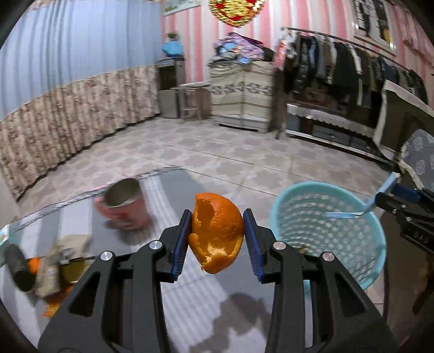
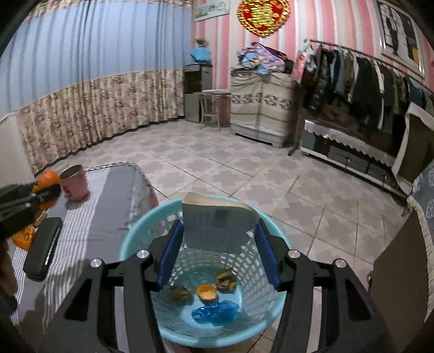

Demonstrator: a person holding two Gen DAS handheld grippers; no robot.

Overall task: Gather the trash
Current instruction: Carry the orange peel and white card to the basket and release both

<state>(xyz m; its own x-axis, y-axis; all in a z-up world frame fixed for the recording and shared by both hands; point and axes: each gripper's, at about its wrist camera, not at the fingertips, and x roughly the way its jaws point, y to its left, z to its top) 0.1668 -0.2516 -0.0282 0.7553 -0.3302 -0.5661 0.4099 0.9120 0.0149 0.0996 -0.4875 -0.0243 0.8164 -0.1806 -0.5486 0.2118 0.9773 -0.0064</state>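
Left gripper [image 1: 217,240]: clamped on an orange peel [image 1: 217,233], above the table [image 1: 190,298] near its right edge.
Peel axis: upright, hollow side facing the camera.
Right gripper [image 2: 218,251]: grips a flat paper box [image 2: 217,225], upright, over the blue basket [image 2: 274,301].
Basket: on the floor beside the table.

Pink-striped walls [image 2: 320,24], blue-and-floral curtain [image 2: 89,89], patterned tile floor [image 2: 244,168], laden clothes rack [image 2: 360,78], covered cabinet [image 2: 260,108].

Pink cup [image 1: 123,205] and table clutter [image 1: 48,268] smeared by blur. Right gripper [image 1: 379,201] cut by frame edge; its held item seen edge-on, unidentifiable.
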